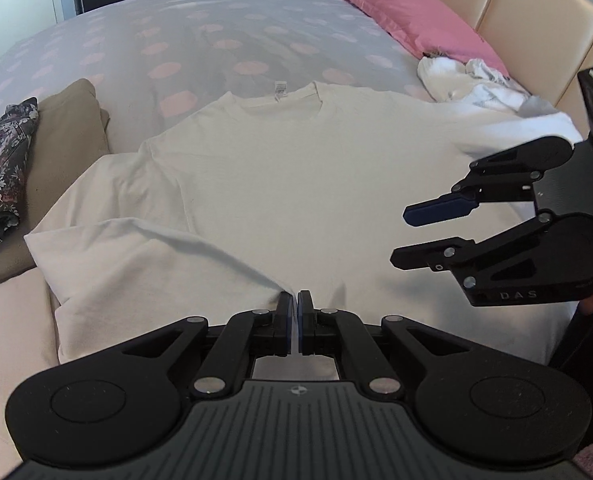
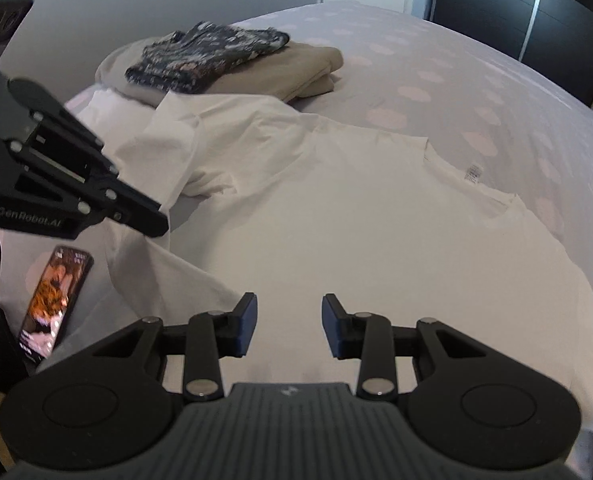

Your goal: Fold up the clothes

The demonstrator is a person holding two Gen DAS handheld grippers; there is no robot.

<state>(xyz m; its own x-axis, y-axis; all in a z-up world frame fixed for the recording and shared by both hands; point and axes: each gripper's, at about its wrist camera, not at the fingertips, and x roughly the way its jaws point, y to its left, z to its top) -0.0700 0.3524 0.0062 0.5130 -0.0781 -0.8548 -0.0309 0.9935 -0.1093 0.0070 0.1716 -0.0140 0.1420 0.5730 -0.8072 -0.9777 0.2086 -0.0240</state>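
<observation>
- One cream cotton T-shirt (image 1: pixel 296 168) lies flat on the spotted bed (image 1: pixel 136 40); left tool (image 1: pixel 294 312) pinches its hem fold.
- Right tool (image 2: pixel 288 320), half open, holds nothing.
- Next, probably: right tool grips the hem alongside.

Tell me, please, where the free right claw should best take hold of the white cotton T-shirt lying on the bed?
Probably the bottom hem of the white cotton T-shirt, nearest the open right claw, coming down from above: that edge lies flat and free, and the left claw already pinches the same hem further along.
</observation>
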